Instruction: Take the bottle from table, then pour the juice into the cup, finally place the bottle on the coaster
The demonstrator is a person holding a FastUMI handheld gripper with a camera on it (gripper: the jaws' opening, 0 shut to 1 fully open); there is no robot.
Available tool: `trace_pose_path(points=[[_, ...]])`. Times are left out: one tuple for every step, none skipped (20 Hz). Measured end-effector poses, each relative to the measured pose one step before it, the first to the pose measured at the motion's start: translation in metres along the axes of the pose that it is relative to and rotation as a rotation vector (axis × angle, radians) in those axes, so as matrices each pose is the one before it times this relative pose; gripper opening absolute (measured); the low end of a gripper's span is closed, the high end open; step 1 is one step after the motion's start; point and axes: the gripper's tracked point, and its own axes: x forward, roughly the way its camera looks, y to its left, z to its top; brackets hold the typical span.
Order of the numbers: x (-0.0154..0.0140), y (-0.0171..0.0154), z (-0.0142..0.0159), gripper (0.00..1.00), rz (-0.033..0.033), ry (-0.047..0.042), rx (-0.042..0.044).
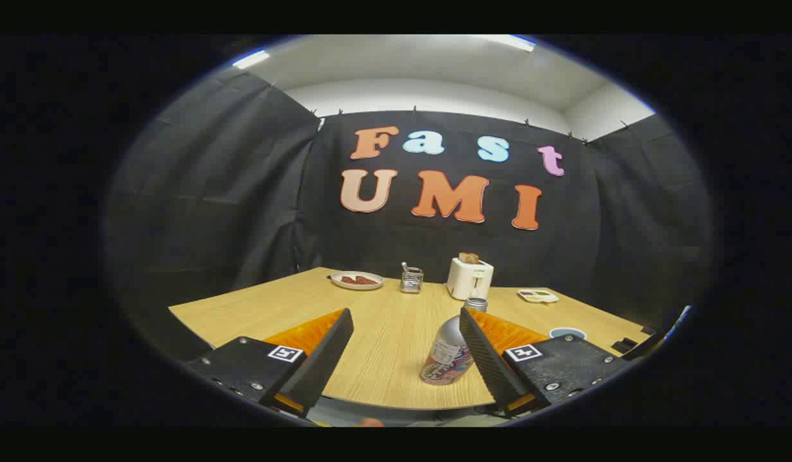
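Gripper point(405, 340) hangs over the near edge of the wooden table point(383, 346), fingers spread wide, nothing pinched. One bottle point(448, 356) stands upright near the table's front edge, between the fingers but hard against the right one (touching or merely overlapping, I cannot tell); the left finger is well apart from it. Right of the right finger sits one round thing with a pale rim point(567, 333), cup or coaster I cannot tell. Along the far side, four items: one plate point(357, 280) with dark reddish food at the left, one small wire holder point(411, 280), one white toaster point(470, 278) with one slice poking up, and one small flat tray point(538, 296) at the right.
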Motion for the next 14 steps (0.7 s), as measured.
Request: trace_pose_path(points=[[0.00120,-0.00260,-0.00036,0.98,-0.00283,0.00238,0.00584],[0.00125,-0.00395,0.00004,0.98,-0.01045,0.00487,0.00130],[0.00005,-0.00430,-0.00227,0.98,-0.01102,0.00153,-0.00071],[-0.00008,-0.00344,0.00007,0.98,-0.01460,-0.00091,0.00488],[-0.00019,0.00037,0.00070,0.98,-0.00515,-0.00472,0.01017],[-0.00051,0.00669,0.00057,0.98,0.01682,-0.00768,0.00804],[0.00137,0.00612,0.00019,0.99,0.01457,-0.00691,-0.00064],[0.00026,0.00244,-0.00133,0.98,0.00298,0.00231,-0.00577],[0.00038,0.00066,-0.00357,0.98,0.00248,0.00750,-0.00229],[-0.00036,0.00292,-0.00259,0.98,0.00474,0.00818,0.00083],[0.00092,0.00162,0.00017,0.98,-0.00159,0.00374,-0.00329],[-0.00122,-0.00138,-0.00009,0.98,-0.00747,-0.00047,-0.01111],[-0.00022,-0.00359,-0.00050,0.98,-0.01000,0.00303,-0.00928],[-0.00087,-0.00189,-0.00203,0.98,-0.00478,0.00553,0.00029]])
